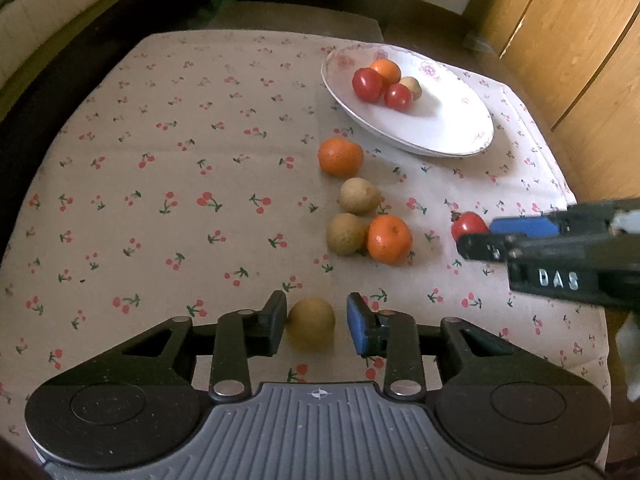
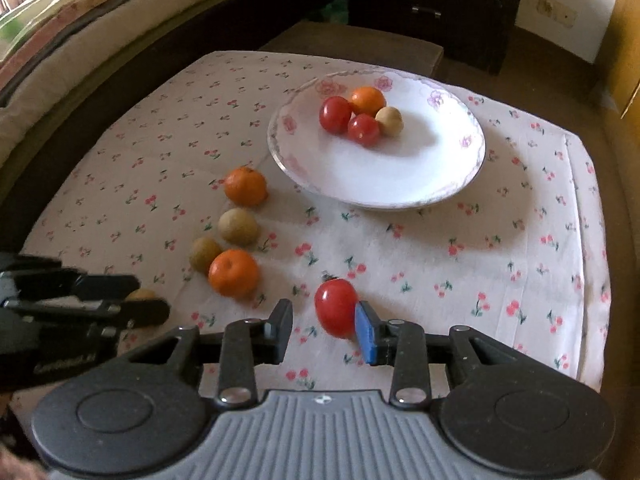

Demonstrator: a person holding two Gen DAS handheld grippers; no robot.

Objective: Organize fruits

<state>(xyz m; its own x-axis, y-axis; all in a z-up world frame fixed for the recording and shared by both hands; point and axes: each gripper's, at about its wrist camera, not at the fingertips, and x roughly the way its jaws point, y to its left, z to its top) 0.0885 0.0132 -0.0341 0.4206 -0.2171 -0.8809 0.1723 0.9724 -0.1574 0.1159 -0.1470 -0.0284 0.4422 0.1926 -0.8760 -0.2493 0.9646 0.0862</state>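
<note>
The left gripper (image 1: 316, 322) has its jaws spread around a brown longan-like fruit (image 1: 311, 328) lying on the cherry-print cloth (image 1: 160, 168) of the desk; the black pad touches its side, the blue pad stands just clear. The right gripper (image 2: 324, 326) has its jaws spread too, with a red tomato (image 2: 335, 307) between them, against the blue pad and apart from the black one. Ahead of the left jaws lie two more brown fruits (image 1: 346, 234) and two tangerines (image 1: 389, 239), close together. Farther ahead, the flowered white plate (image 2: 400, 176) holds two tomatoes (image 2: 336, 114), a tangerine and a brown fruit. Nothing blocks either pair of jaws.
</note>
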